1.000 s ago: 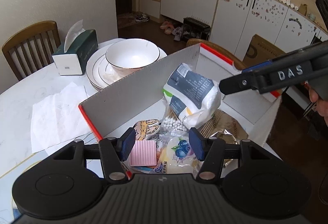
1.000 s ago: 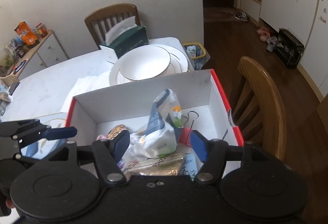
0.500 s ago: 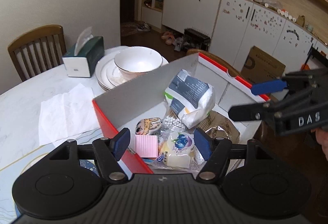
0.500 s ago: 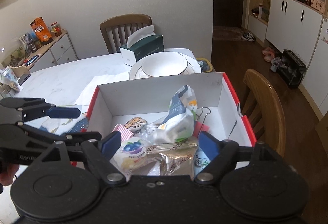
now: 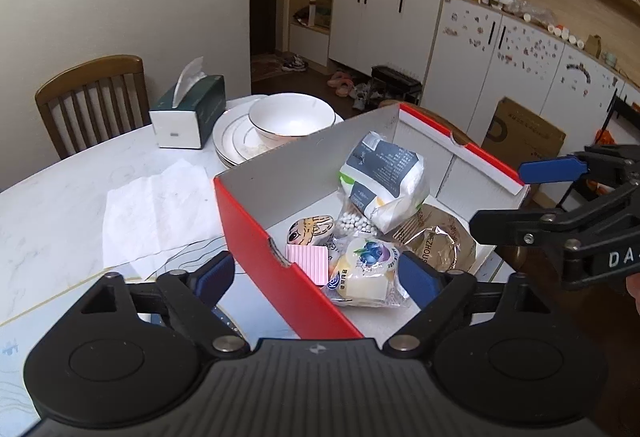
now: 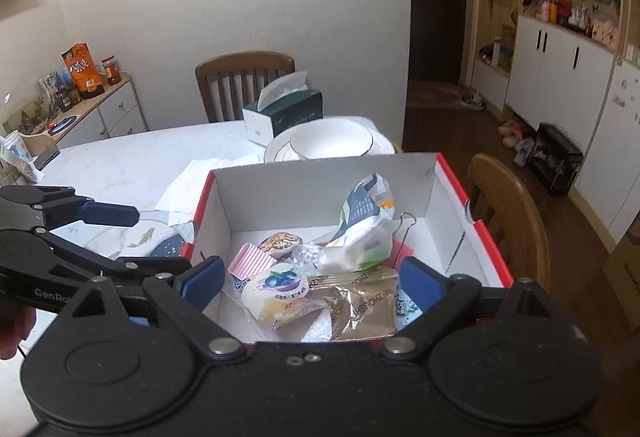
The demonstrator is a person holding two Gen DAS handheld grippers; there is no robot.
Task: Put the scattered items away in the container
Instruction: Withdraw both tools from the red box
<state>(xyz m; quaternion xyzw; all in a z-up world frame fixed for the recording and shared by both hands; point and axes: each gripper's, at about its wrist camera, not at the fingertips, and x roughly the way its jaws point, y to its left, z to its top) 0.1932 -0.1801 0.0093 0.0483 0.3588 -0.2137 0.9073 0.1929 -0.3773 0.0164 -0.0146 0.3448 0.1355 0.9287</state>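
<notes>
A red-and-white cardboard box (image 5: 256, 225) (image 6: 320, 189) stands on the white table. In it lie a white-and-grey bag (image 5: 384, 173) (image 6: 364, 229), a blueberry jelly pack (image 5: 368, 269) (image 6: 280, 289), a pink ribbed pad (image 5: 306, 261) (image 6: 254, 261), a cartoon-face piece (image 5: 310, 229), a gold foil packet (image 5: 440, 237) (image 6: 360, 301) and a binder clip (image 6: 404, 233). My left gripper (image 5: 316, 279) (image 6: 160, 239) hovers at the box's near left corner, jaws opening, pads pressing on nothing. My right gripper (image 6: 312, 281) (image 5: 496, 197) hovers over the box's near edge, jaws also opening and holding nothing.
Beyond the box stand a bowl on stacked plates (image 5: 292, 115) and a green tissue box (image 5: 188, 113). A paper napkin (image 5: 156, 205) lies left of the box. Wooden chairs stand behind the table (image 5: 92, 97) and at its right side (image 6: 508, 213).
Both grippers have drawn back from the box, and their jaws have spread much wider. The items stay lying in the box.
</notes>
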